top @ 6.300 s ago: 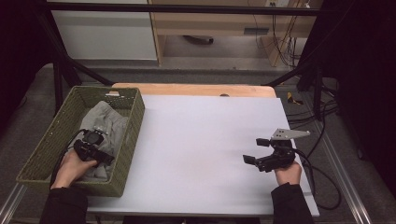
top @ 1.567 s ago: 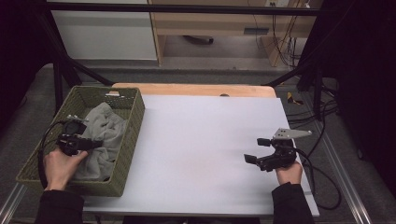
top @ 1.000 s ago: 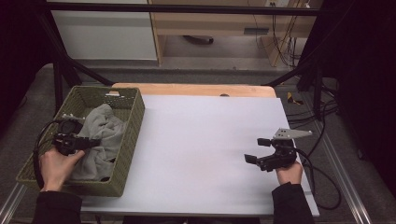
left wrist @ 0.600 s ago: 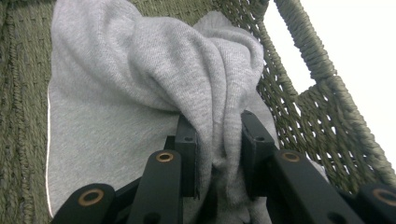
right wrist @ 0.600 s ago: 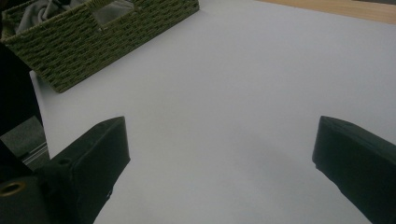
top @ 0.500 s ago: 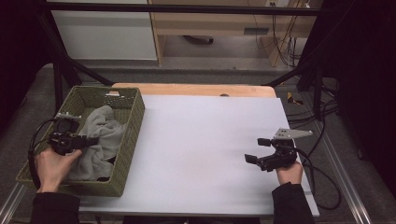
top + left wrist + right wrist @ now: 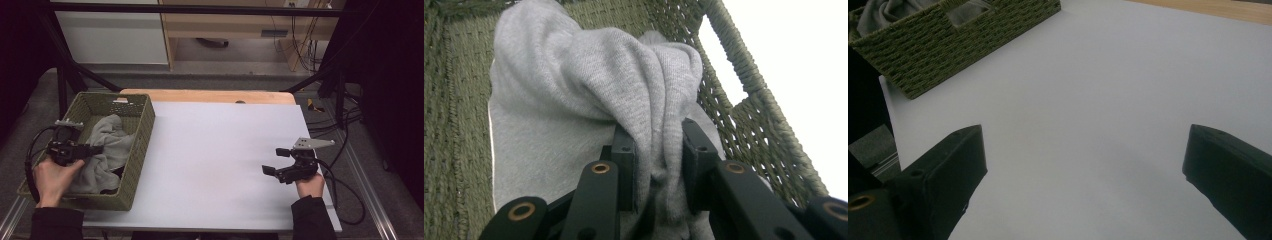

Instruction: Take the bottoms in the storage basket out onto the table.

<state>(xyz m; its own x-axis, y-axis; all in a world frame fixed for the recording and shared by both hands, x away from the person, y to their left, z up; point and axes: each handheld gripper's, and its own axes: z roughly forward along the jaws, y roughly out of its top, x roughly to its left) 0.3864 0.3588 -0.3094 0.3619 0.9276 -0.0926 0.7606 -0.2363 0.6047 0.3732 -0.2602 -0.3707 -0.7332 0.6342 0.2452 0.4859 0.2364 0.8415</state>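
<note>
Left gripper [image 7: 92, 148] pinches grey cloth [image 7: 589, 95] fold, cloth bunched far side of jaws, inside basket [image 7: 141, 145]. Right gripper [image 7: 272, 167] wide open, 1 table-width away right.

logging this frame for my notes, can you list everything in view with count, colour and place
grey knitted cloth: one, grey, bunched inside the basket, a fold pinched by the left gripper
green woven basket: one, olive green, left edge of the table
white table top: one, white, centre, with a light wooden strip along its far edge
left gripper: one, black, over the basket, fingers shut on the cloth
right gripper: one, black, low over the table's right side, fingers wide apart
hands: two, left, right, dark sleeves
</note>
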